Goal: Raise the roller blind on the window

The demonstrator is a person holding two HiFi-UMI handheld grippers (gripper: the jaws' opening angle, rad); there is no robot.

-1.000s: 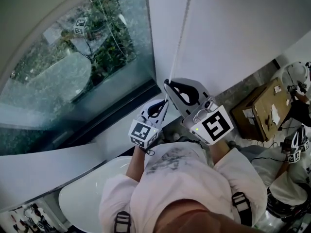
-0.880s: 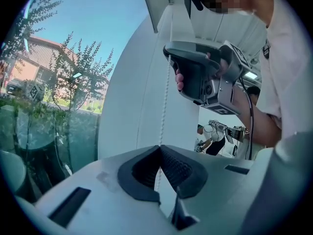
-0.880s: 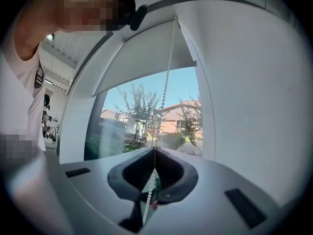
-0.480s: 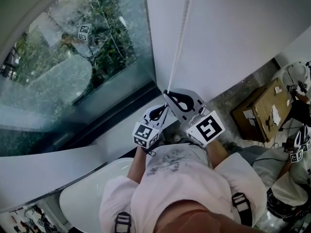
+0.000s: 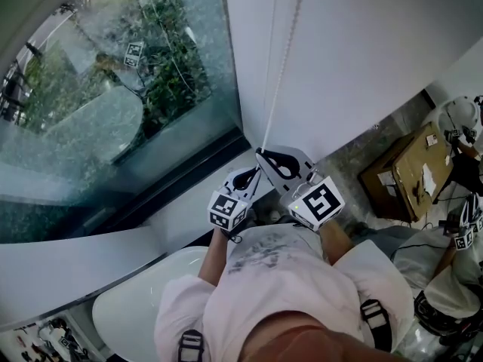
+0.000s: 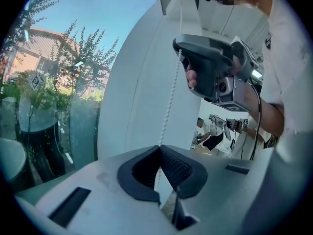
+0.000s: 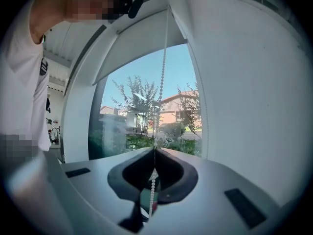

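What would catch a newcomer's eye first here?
The left gripper and right gripper sit close together at centre, both shut on the bead chain that runs up the white wall. Left of them, the big window shows trees, its blind partly raised.

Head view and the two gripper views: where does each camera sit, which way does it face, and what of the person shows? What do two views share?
Head view: on the person's head, facing steeply down; shirt, left gripper and right gripper show.
Left gripper view: on that gripper, facing up along jaws shut on the bead chain; right gripper and hand show.
Right gripper view: on that gripper, facing up toward the roller blind, jaws shut on the bead chain; shirt shows.
Shared: all three show the bead chain.
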